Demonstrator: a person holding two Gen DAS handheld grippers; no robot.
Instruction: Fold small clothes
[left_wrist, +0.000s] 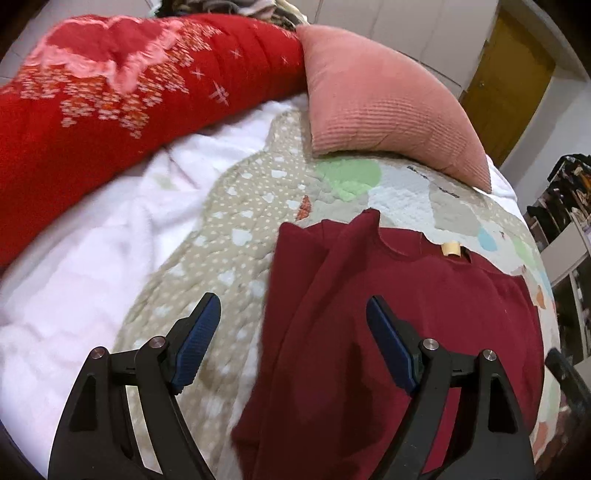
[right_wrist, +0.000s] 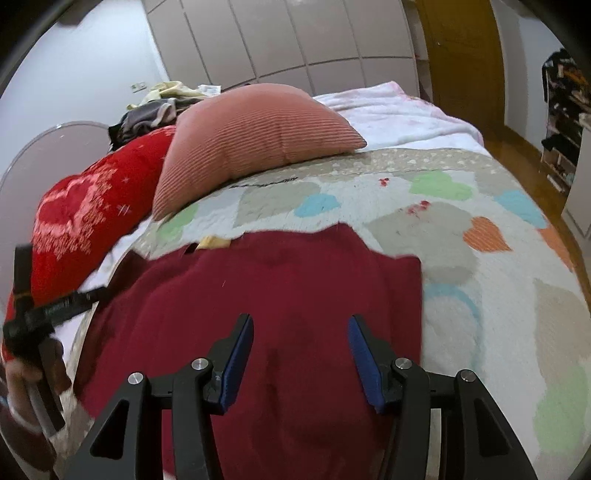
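Note:
A dark red small shirt (left_wrist: 388, 314) lies on the patterned quilt (left_wrist: 229, 229), its sides folded in and its neck label (left_wrist: 451, 248) at the far end. My left gripper (left_wrist: 293, 306) is open and empty, hovering over the shirt's left edge. In the right wrist view the shirt (right_wrist: 280, 288) fills the near middle, and my right gripper (right_wrist: 301, 325) is open and empty above it. The left gripper's body (right_wrist: 44, 310) shows at the left edge of that view.
A pink ribbed cushion (left_wrist: 388, 103) and a red embroidered pillow (left_wrist: 110, 110) lie at the bed's far end, over a white blanket (left_wrist: 92, 258). The quilt (right_wrist: 480, 221) extends right. A wooden door (right_wrist: 461, 55) and cluttered shelves (right_wrist: 565, 110) stand beyond.

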